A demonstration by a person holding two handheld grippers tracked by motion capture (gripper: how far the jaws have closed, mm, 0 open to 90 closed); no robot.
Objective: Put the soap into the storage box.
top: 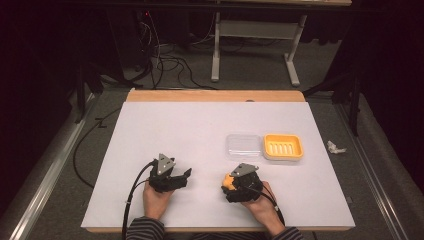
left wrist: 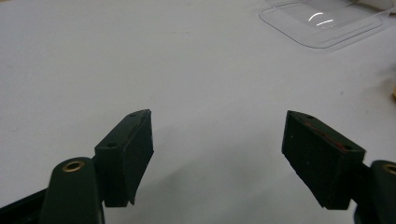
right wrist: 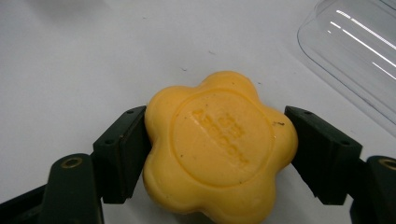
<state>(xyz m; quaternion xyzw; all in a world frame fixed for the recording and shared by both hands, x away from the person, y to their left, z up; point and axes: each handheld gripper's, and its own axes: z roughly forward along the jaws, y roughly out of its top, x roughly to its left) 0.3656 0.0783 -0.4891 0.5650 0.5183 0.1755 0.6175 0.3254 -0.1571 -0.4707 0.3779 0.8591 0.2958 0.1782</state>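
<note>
A yellow flower-shaped soap bar lies on the white table, near the front edge right of centre. My right gripper has its two black pads pressed against the soap's left and right sides. From above, the soap peeks out at the left of the right gripper. My left gripper stands open over bare table, nothing between its fingers; from above it sits left of the right one, pointing right.
A clear plastic lid lies just beyond the right gripper, also in the gripper views. A yellow soap dish sits right of it. Crumpled paper lies on the floor at the right.
</note>
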